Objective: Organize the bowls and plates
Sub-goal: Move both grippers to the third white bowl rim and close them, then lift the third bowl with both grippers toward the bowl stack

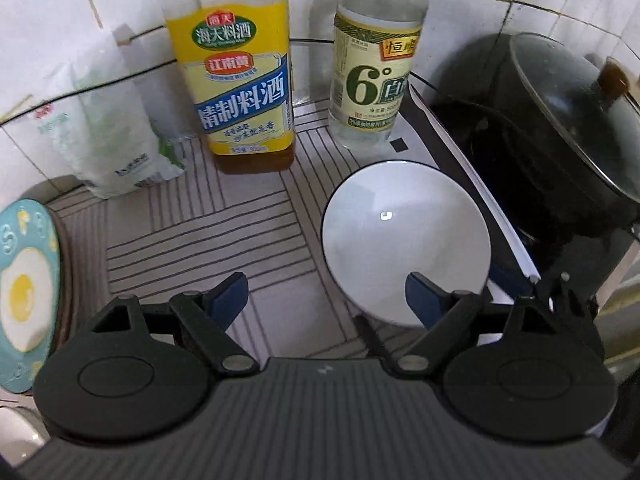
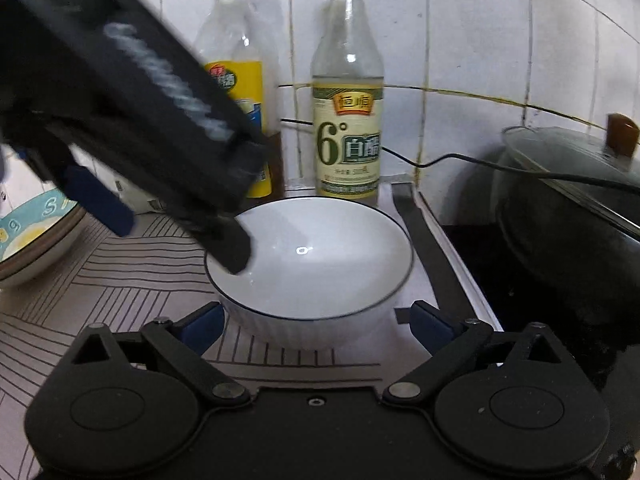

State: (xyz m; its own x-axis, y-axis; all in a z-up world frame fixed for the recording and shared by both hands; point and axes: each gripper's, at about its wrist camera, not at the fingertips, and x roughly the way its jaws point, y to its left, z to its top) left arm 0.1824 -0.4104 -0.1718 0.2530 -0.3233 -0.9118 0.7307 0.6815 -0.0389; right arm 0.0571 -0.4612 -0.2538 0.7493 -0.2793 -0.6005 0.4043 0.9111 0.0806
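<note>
A white bowl (image 2: 310,264) with a thin dark rim sits upright on the striped mat (image 1: 192,224) that covers the bench, near the mat's right edge and just in front of the white vinegar bottle (image 2: 347,120). To the left of that bottle stands a cooking wine bottle (image 1: 240,92) with a yellow label, and further left a white packet (image 1: 108,140) leans against the tiled wall (image 2: 480,40).

The left gripper (image 1: 326,298) hangs over the bowl with its fingers spread wide; its right blue fingertip reaches over the near rim into the bowl's hollow, while the other is out over the bare mat. It pinches nothing.

The right gripper (image 2: 318,326) is low and close on the near side, its fingers also spread, one on each side of the bowl's ribbed outer wall. I cannot tell whether they touch it.

At the far left lies a plate (image 1: 24,296) printed with a fried egg. On the right, off the mat, a dark pot (image 2: 568,216) with a glass lid sits on a black cooktop.
</note>
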